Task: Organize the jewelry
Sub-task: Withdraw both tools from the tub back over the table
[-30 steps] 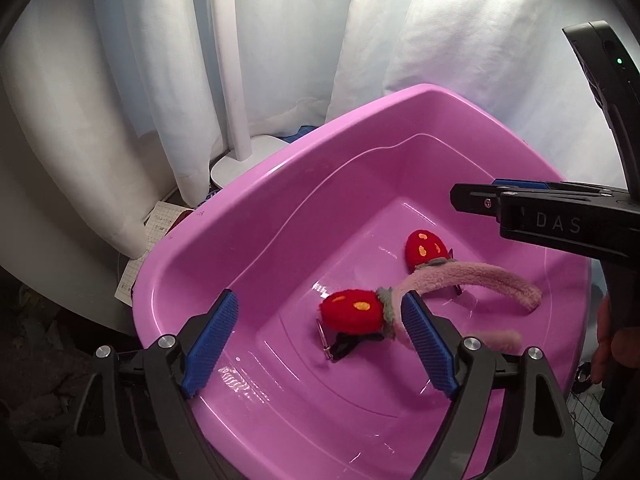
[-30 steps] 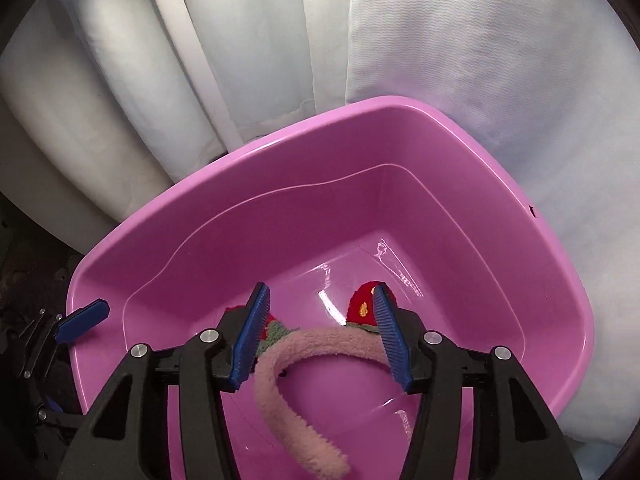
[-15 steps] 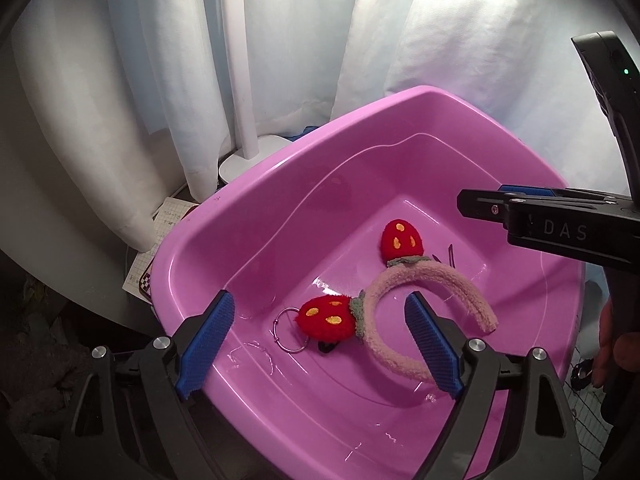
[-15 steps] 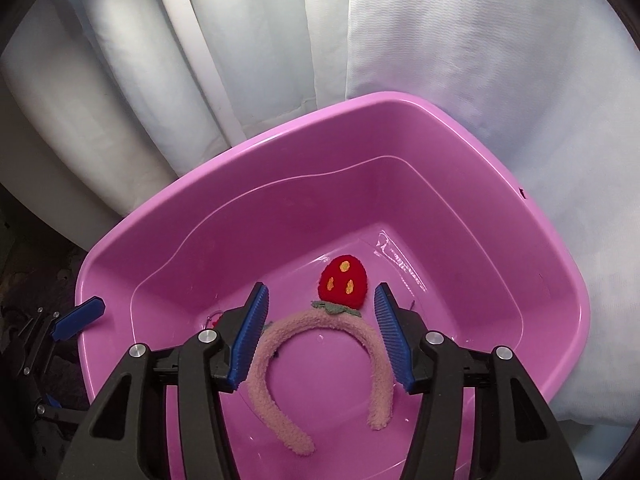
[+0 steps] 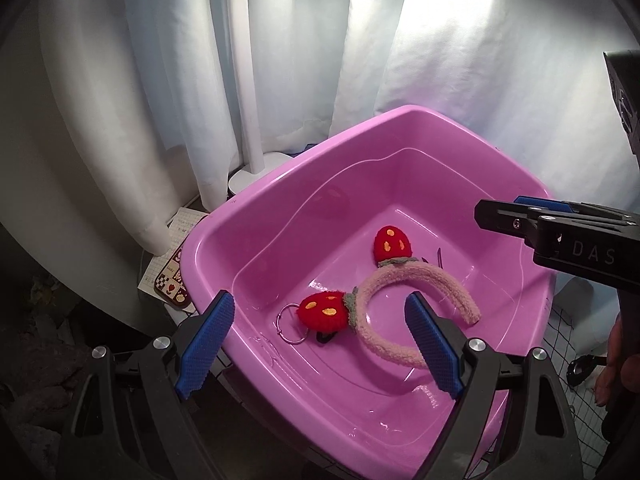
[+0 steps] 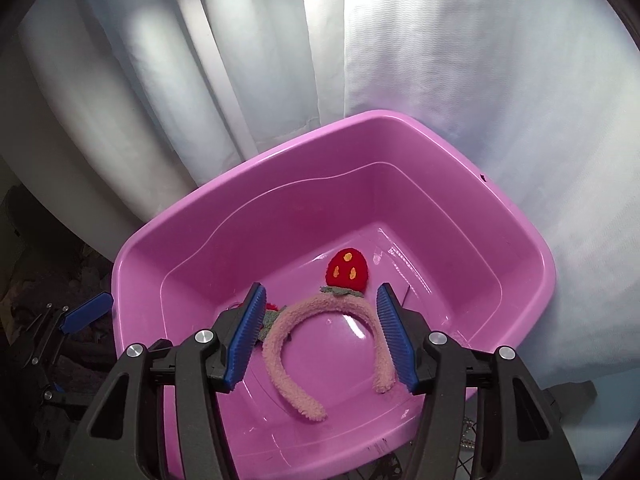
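A fuzzy pink headband [image 5: 424,280] with two red strawberries lies flat on the floor of the pink tub [image 5: 340,168]. Beside its near strawberry are a metal ring [image 5: 290,326] and a black clip. My left gripper [image 5: 318,308] hangs open over the tub's near edge, holding nothing. My right gripper [image 6: 321,294] is above the headband [image 6: 280,360] inside the tub [image 6: 320,208]; its jaws are opening and the pads touch nothing. Its fingers [image 5: 520,220] also show side-on in the left wrist view.
White curtains hang behind the tub. A white lamp pole [image 5: 248,80] on a round base stands at the back left. A patterned notepad [image 5: 172,276] lies left of the tub. A wire grid [image 5: 576,340] and a person's hand [image 5: 616,360] are at the right.
Both grippers have drawn back and up from the tub floor. The headband stays lying in the tub, farther from both. The metal ring has come into view.
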Available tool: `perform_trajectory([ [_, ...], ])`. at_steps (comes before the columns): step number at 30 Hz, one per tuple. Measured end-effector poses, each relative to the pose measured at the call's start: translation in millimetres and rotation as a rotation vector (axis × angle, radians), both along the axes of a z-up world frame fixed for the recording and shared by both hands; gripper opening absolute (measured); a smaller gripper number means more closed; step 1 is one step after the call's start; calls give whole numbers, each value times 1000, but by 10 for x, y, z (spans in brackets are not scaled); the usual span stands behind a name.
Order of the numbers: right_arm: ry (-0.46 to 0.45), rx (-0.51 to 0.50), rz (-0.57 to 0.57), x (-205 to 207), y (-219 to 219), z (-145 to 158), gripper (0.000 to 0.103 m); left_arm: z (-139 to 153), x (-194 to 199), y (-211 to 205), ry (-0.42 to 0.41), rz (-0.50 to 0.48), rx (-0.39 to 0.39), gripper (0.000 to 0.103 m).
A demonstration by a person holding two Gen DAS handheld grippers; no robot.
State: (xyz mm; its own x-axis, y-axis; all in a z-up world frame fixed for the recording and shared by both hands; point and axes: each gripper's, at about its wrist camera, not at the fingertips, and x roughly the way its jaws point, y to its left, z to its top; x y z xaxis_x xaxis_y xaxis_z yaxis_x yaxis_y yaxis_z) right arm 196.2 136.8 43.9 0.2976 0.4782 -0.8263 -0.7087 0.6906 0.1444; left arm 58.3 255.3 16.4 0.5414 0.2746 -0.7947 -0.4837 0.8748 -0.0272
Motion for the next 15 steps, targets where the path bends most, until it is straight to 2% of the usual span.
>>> perform_trajectory([
  [7,-27,68,-34,-368,-402,111,61,168,-128,-204,-51,1,35,90],
  [15,-36,135,-134,-876,-1197,105,64,242,-261,-708,-86,-63,36,95],
])
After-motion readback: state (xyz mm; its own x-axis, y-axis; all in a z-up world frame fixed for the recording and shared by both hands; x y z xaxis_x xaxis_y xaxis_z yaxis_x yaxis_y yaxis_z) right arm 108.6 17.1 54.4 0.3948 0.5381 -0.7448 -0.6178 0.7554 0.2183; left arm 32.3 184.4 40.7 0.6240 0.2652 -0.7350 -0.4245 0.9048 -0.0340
